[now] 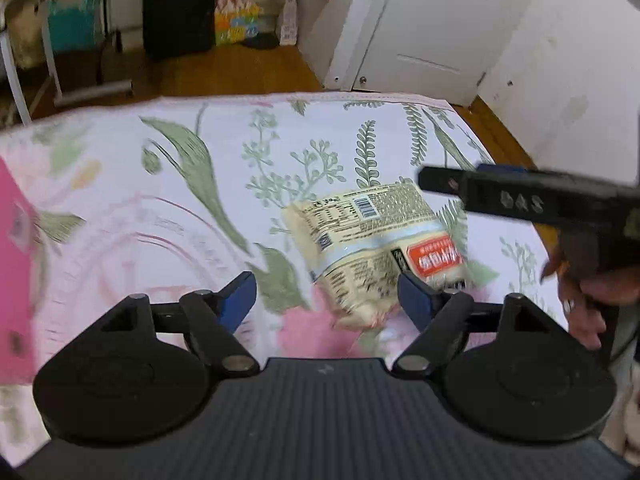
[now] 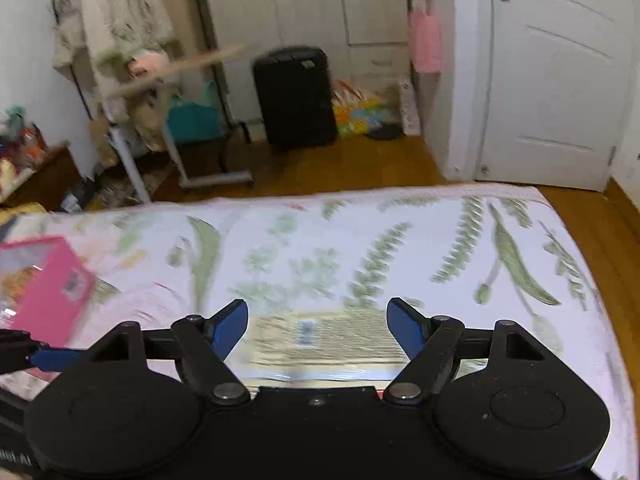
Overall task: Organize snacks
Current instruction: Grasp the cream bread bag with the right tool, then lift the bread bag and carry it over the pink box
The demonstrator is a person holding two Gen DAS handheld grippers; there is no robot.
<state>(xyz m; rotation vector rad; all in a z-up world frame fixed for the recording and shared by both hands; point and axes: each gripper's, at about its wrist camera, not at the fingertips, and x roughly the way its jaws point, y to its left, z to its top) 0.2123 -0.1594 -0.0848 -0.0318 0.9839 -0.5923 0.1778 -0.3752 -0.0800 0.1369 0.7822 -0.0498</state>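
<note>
A cream snack packet [image 1: 372,240] with a barcode and a red label lies on the floral cloth [image 1: 192,152]. My left gripper [image 1: 326,298] is open just above the packet's near end. Its right pad [image 1: 414,300] is close to the packet and its left pad [image 1: 240,296] is well clear. The right gripper [image 1: 440,180] reaches in from the right, over the packet's far corner, held by a hand [image 1: 588,304]. In the right wrist view the right gripper [image 2: 318,324] is open, with the blurred packet [image 2: 320,344] lying below, between its pads. A pink box [image 2: 48,284] sits at the left.
The floral cloth [image 2: 400,224] ends at a far edge, with wooden floor [image 2: 352,164] beyond. A black suitcase [image 2: 296,96], a clothes rack [image 2: 120,40] and a white door [image 2: 556,80] stand at the back. The pink box [image 1: 12,264] is at the left edge.
</note>
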